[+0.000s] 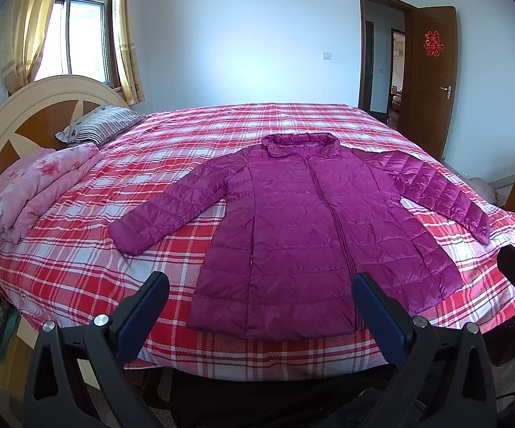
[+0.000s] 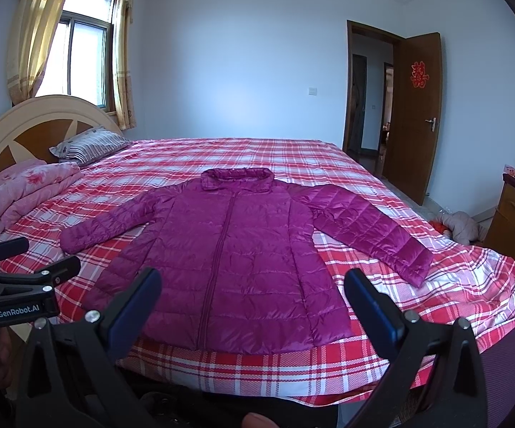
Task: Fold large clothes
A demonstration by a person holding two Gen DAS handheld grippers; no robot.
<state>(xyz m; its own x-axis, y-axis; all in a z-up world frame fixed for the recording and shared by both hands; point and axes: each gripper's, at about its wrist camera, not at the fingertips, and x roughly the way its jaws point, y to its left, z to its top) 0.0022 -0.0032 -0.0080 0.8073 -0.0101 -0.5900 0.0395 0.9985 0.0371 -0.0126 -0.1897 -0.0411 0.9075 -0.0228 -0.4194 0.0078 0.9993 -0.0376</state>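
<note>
- On the bed with the red-and-white plaid cover (image 1: 221,142), the magenta quilted down jacket (image 1: 303,235) lies flat, front up, zip closed, collar toward the far side, hem near the front edge of the mattress. Both sleeves are spread outward. No fold made yet, by the look of it.
- Left hand-held gripper (image 1: 261,306): jaws spread wide, empty, hovering short of the hem, apart from the fabric. Right hand-held gripper (image 2: 253,303): likewise released, empty, in front of the hem.
- Risk 1: the shell looks slick and puffy. A shallow pinch may catch only the top layer, so front and back would separate and the fold would come out lopsided.
- Risk 2: trapped air in the quilting. A folded sleeve or panel will likely spring back open unless pressed flat after laying.
- Risk 3: hem sits near the mattress edge. A pull toward the person could drag the jacket partly off the bed.
- Risk 4: the plaid cover lies loose beneath. A low grasp could nip cover and jacket together and bunch both.
- Risk 5: the jacket's sleeve on the right of the view (image 2: 371,228) ends near the bed's side edge; a careless swing could let the cuff slip over.
- Rolled pink floral quilt (image 1: 36,196) and striped pillow (image 1: 100,126) lie by the headboard, well apart from the jacket; no interference expected.
</note>
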